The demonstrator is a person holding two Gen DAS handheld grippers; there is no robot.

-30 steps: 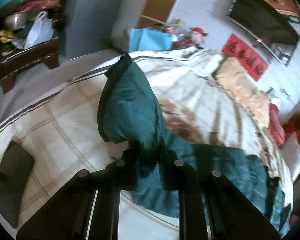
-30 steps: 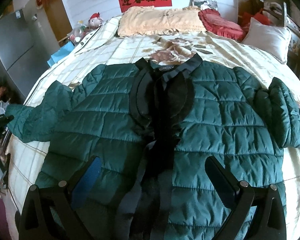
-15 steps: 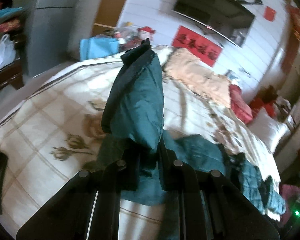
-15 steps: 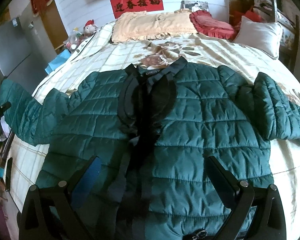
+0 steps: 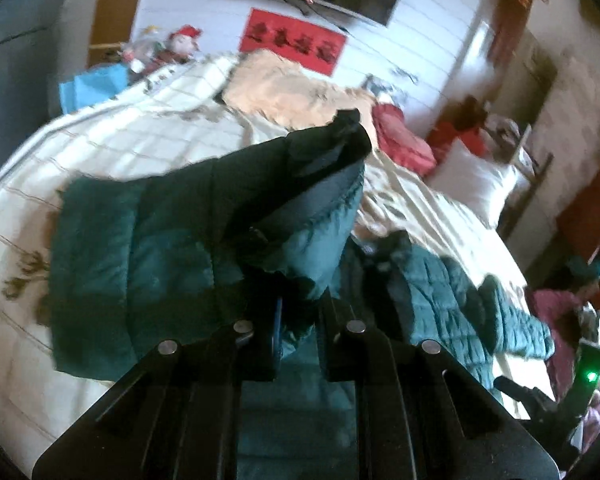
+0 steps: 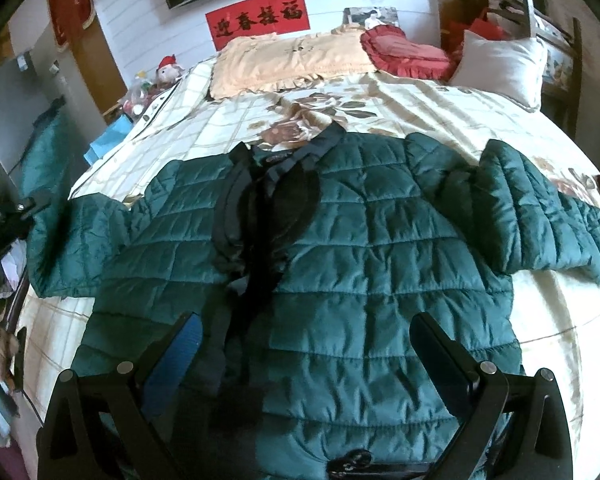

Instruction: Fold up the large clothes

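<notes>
Right wrist view shows the green jacket (image 6: 364,264) spread front-up on the bed (image 6: 440,108), collar toward the top of the frame. The right gripper (image 6: 304,344) hangs wide open and empty over the hem. At left frame edge, the left gripper (image 5: 298,320) is clamped on the raised sleeve (image 5: 204,240), which likely folds rightward across the chest.

The left gripper (image 5: 298,336) is raised and pinched tight, its two fingers (image 5: 260,344) drawn close together with a fold of the green jacket's sleeve (image 5: 204,240) caught between them. The right gripper (image 6: 304,360) hangs low over the jacket front with its fingers (image 6: 440,344) spread wide (nothing between them), touching nothing that can be seen.
</notes>
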